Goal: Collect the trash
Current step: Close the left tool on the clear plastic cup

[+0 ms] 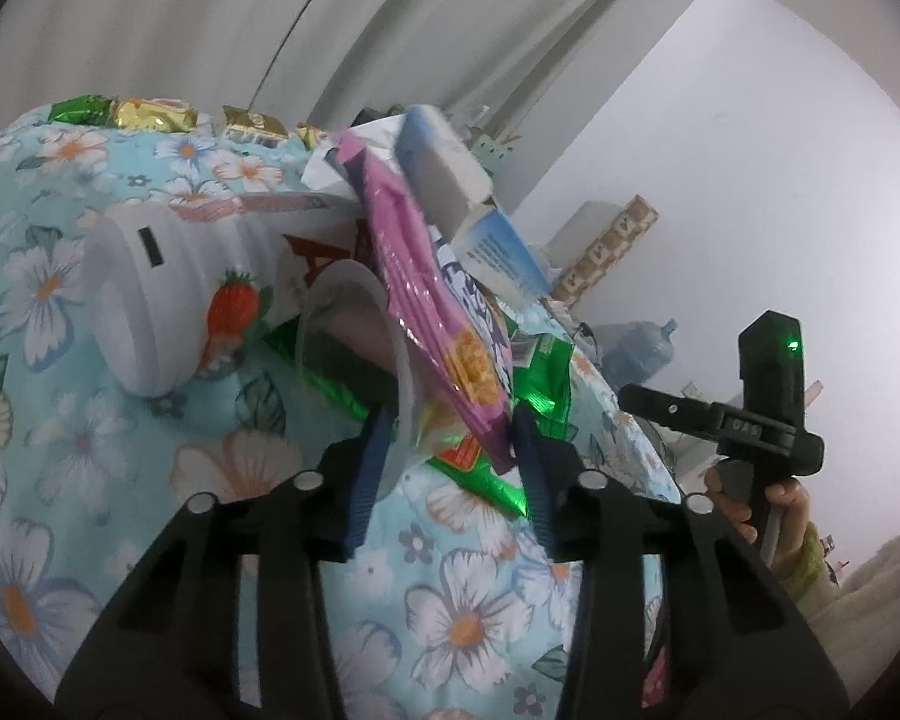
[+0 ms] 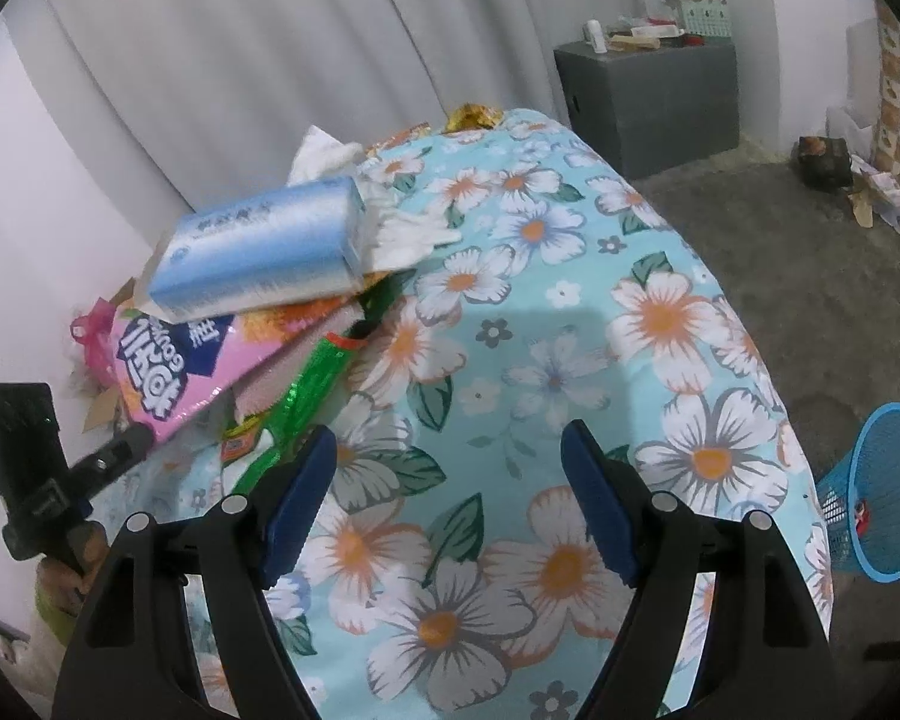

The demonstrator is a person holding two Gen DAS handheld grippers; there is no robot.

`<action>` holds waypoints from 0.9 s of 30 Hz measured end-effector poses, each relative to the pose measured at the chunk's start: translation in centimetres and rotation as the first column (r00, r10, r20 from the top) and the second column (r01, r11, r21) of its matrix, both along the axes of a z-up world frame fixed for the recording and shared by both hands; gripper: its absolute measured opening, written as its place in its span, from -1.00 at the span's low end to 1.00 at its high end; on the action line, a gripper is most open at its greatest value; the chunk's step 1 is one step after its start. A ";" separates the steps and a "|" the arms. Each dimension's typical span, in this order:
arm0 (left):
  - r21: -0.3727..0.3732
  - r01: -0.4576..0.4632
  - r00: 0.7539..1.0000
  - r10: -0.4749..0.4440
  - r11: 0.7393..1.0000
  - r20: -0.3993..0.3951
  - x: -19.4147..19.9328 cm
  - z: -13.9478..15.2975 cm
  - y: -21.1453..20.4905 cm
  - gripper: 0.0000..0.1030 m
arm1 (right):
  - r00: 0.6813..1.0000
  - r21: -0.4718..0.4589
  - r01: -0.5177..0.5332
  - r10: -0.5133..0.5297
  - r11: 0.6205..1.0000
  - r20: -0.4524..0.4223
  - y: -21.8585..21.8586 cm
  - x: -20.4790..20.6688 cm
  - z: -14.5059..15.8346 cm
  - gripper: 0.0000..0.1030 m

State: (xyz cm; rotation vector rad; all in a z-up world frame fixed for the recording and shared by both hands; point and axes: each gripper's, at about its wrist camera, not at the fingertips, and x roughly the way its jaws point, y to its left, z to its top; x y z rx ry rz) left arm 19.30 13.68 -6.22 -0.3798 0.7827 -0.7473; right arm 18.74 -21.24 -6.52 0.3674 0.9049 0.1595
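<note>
my left gripper (image 1: 450,468): squeezing the flat pink plastic snack wrapper (image 1: 426,312)
pink wrapper: on the flowery blue tablecloth (image 1: 120,480), long side pointing up and away from me
my right gripper (image 2: 450,504): fingers wide apart, holding nothing

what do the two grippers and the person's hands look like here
Both are black plastic frames with open slots and round silver pins at the joints, ending in ribbed dark blue pads. Left gripper, right gripper. Seen from outside, each carries a boxy black block on top; the right one's shows a small green light. The right hand has a yellow-green sleeve cuff at the wrist. No cables show.
</note>
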 end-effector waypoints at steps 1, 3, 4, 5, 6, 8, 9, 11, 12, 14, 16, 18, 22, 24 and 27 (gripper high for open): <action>-0.005 -0.004 1.000 0.004 1.000 -0.003 -0.2 0.1 0.1 -0.40 | 1.000 0.004 -0.002 0.002 1.000 0.006 0.0 0.0 0.3 0.46; -0.021 -0.004 1.000 0.004 1.000 -0.006 -0.6 0.2 0.3 -0.45 | 1.000 0.010 -0.009 0.009 1.000 0.018 0.1 -0.1 0.8 0.46; -0.026 -0.003 1.000 0.003 1.000 -0.004 -0.7 0.4 0.4 -0.46 | 1.000 0.013 -0.014 0.014 1.000 0.025 0.2 -0.2 1.1 0.46; -0.030 -0.002 1.000 0.002 1.000 0.000 -0.9 0.5 0.5 -0.46 | 0.999 0.013 -0.018 0.018 1.000 0.030 0.3 -0.2 1.4 0.46; -0.038 0.003 1.000 -0.003 0.999 0.007 -1.3 0.7 0.6 -0.46 | 0.999 0.014 -0.021 0.021 1.000 0.033 0.5 -0.1 1.6 0.46; -0.048 0.013 1.000 -0.012 0.999 0.012 -1.9 1.2 0.7 -0.46 | 0.999 0.020 -0.032 0.031 0.999 0.041 0.8 -0.1 2.0 0.46; -0.054 0.019 1.000 -0.018 0.998 0.015 -2.2 1.4 0.8 -0.46 | 0.998 0.022 -0.036 0.035 0.999 0.044 1.0 0.0 2.1 0.46; -0.061 0.030 0.999 -0.029 0.998 0.024 -3.0 1.7 1.0 -0.46 | 0.998 0.027 -0.049 0.048 0.998 0.049 1.4 0.1 2.4 0.46; -0.055 0.029 0.999 -0.027 0.998 0.028 -3.2 1.7 1.0 -0.46 | 0.997 0.029 -0.054 0.053 0.998 0.050 1.5 0.1 2.5 0.46; -0.023 0.023 0.999 -0.022 0.999 0.038 -3.4 1.5 0.8 -0.46 | 0.997 0.040 -0.064 0.062 0.997 0.051 1.9 0.3 2.6 0.46; 0.028 0.011 0.999 -0.012 1.000 0.046 -3.4 1.2 0.4 -0.46 | 0.997 0.054 -0.069 0.067 0.996 0.050 2.1 0.4 2.7 0.46; 0.069 0.002 0.999 -0.006 0.998 0.049 -3.4 0.8 0.2 -0.46 | 0.996 0.071 -0.071 0.068 0.995 0.056 2.2 0.4 3.0 0.46; 0.096 -0.017 0.999 0.012 0.995 0.052 -3.2 0.3 0.1 -0.59 | 0.995 0.117 -0.075 0.066 0.990 0.074 2.1 0.6 3.7 0.46; 0.080 -0.023 0.999 0.019 0.997 0.051 -3.3 0.2 0.3 -0.72 | 0.994 0.120 -0.082 0.072 0.989 0.085 2.2 0.9 4.1 0.46; 0.063 -0.028 0.998 0.025 0.998 0.055 -3.3 0.2 0.7 -0.79 | 0.992 0.137 -0.098 0.085 0.986 0.093 2.5 1.7 4.6 0.46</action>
